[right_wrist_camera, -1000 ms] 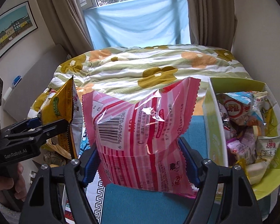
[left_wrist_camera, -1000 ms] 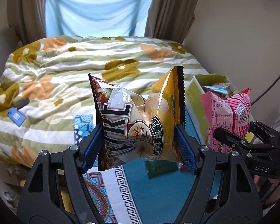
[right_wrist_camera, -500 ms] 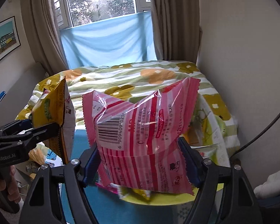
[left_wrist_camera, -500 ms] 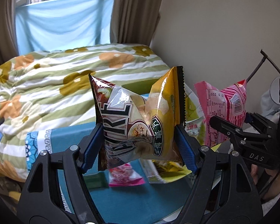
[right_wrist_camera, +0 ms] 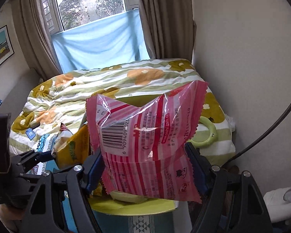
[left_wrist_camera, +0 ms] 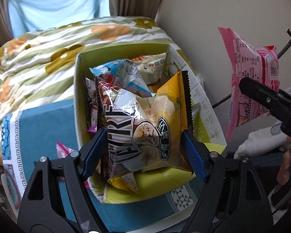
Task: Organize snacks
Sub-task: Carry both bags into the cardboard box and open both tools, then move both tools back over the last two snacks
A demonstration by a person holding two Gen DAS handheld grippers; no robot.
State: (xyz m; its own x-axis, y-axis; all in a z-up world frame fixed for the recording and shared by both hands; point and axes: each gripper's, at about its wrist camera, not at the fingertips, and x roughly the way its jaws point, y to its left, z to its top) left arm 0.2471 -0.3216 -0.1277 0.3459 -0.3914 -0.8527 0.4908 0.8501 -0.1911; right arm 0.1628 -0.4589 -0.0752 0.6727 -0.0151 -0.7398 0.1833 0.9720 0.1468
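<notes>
Yellow foil fills the middle of the left wrist view: the left gripper (left_wrist_camera: 145,151) has the yellow snack bag (left_wrist_camera: 145,124) between its blue pads, directly above the open box (left_wrist_camera: 77,89). Its jaws have just been opening, and the bag sits between them; whether the pads press it at this instant I cannot tell. To finish this step well, keep the bag centred over the box mouth, let the jaws part fully so it drops flat onto the packets already inside, and draw straight back so no pad snags the serrated edge. I count one yellow bag here and one pink bag (left_wrist_camera: 250,77) at the right of the frame, carried by the other gripper; one box, with several packets inside, too overlapped to count; one small pink packet (left_wrist_camera: 63,149) lies outside on the blue cloth, lower left.

Turn to the right wrist view: your right gripper (right_wrist_camera: 145,167) is closed about halfway on the pink bag (right_wrist_camera: 145,145), which fills the frame's centre, held above the box's near rim. Bring it over the box mouth before letting go. One pink bag, one yellow bag at the left, two grippers.
</notes>
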